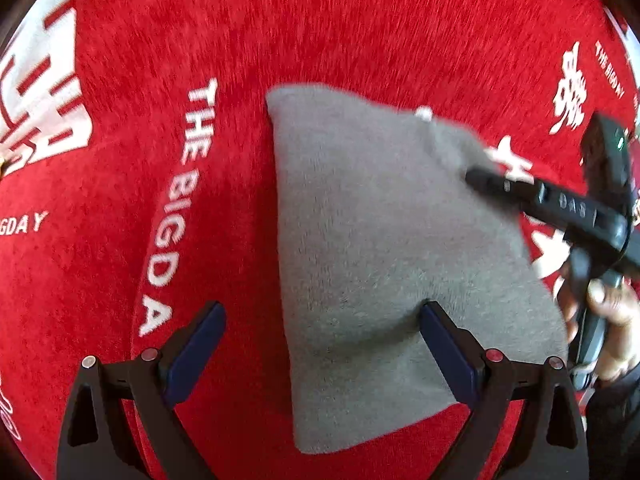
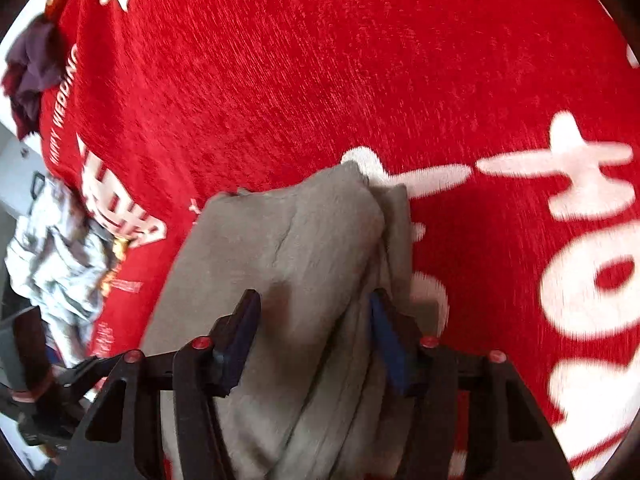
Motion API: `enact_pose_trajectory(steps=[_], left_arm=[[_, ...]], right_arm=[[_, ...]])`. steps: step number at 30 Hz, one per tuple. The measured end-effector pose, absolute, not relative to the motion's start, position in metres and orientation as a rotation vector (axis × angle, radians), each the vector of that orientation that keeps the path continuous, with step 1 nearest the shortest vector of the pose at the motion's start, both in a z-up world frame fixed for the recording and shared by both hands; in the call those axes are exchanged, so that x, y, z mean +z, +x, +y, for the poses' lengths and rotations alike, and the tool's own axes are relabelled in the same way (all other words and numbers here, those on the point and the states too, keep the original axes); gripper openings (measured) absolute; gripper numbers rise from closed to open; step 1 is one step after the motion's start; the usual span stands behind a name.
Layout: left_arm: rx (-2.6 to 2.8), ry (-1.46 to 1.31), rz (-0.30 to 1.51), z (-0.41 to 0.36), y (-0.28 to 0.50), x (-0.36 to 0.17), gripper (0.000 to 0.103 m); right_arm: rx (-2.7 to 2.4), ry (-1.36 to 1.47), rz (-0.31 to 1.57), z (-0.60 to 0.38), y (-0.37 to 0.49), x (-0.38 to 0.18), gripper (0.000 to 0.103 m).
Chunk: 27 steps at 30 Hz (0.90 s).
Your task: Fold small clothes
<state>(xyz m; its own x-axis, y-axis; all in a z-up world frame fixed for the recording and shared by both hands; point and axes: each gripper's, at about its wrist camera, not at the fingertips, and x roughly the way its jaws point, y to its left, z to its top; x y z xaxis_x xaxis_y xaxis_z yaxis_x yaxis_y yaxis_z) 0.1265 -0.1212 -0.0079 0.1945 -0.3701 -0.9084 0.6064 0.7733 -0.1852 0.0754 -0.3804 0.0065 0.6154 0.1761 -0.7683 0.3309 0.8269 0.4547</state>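
Red cloth (image 1: pixel 360 32) with white lettering covering the work surface in both views. Left wrist view, from the left: large white characters at the far left edge, then the line "THE BIGDAY" running down the cloth. Left gripper (image 1: pixel 322 344) low in frame, jaws spread wide, nothing between them; left finger (image 1: pixel 196 344) over bare red cloth, right finger (image 1: pixel 448 352) over the garment. Whether either pad touches the fabric: cannot tell. Grey garment (image 1: pixel 392 248) centre-right, folded to a flat tapering shape, wide end near the camera, narrow end away; a small white tab (image 1: pixel 424 113) at its far edge. Further right, right gripper (image 1: pixel 480 176) reaching in from the side, tip at the garment's right edge, hand (image 1: pixel 612 320) on its handle at the frame edge. Some motion blur. Right wrist view, from the left: dark purple clothes (image 2: pixel 32 64) bunched at the upper left edge beyond the red cloth; lighter grey-white clothes (image 2: pixel 52 256) heaped below them; part of a black device at the lower left corner, identity unclear. Centre: grey garment (image 2: pixel 296 264) with layered folds running up between the fingers of the right gripper (image 2: pixel 316 328); jaws partly apart, blue pads either side of a thick ridge of fabric, right pad partly buried in the folds. Firm grip on the fabric: cannot tell. Right: large blurred white characters on the red cloth (image 2: pixel 320 80).
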Motion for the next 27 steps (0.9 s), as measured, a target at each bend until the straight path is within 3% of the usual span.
enact_pose_trajectory(steps=[6, 8, 10, 15, 19, 20, 21, 22, 27], left_arm=[[-0.742, 0.314, 1.181, -0.134, 0.11, -0.015, 0.098], [-0.739, 0.321, 1.179, -0.137, 0.11, -0.017, 0.098], [-0.739, 0.323, 1.192, -0.138, 0.11, -0.02, 0.098], [-0.74, 0.303, 1.201, -0.136, 0.111, -0.023, 0.098], [-0.734, 0.313, 1.194, -0.137, 0.109, -0.024, 0.098], [-0.733, 0.316, 1.194, -0.138, 0.109, -0.024, 0.098], [-0.73, 0.317, 1.194, -0.139, 0.108, -0.024, 0.098], [-0.727, 0.318, 1.194, -0.14, 0.11, -0.023, 0.098], [-0.758, 0.324, 1.174, -0.143, 0.105, -0.019, 0.098]], right_arm=[[-0.071, 0.396, 0.916, -0.358, 0.089, 0.039, 0.02], [-0.096, 0.404, 0.962, -0.362, 0.091, 0.036, 0.027], [-0.111, 0.42, 1.006, -0.368, 0.09, 0.027, 0.064], [-0.116, 0.529, 0.887, -0.385, 0.075, 0.026, 0.066], [-0.107, 0.482, 0.897, -0.378, 0.087, 0.025, 0.066], [-0.095, 0.477, 0.918, -0.375, 0.093, 0.022, 0.063], [-0.087, 0.464, 0.931, -0.371, 0.098, 0.02, 0.034], [-0.085, 0.437, 0.941, -0.366, 0.103, 0.019, 0.013], [-0.055, 0.389, 0.904, -0.362, 0.107, 0.04, 0.01]])
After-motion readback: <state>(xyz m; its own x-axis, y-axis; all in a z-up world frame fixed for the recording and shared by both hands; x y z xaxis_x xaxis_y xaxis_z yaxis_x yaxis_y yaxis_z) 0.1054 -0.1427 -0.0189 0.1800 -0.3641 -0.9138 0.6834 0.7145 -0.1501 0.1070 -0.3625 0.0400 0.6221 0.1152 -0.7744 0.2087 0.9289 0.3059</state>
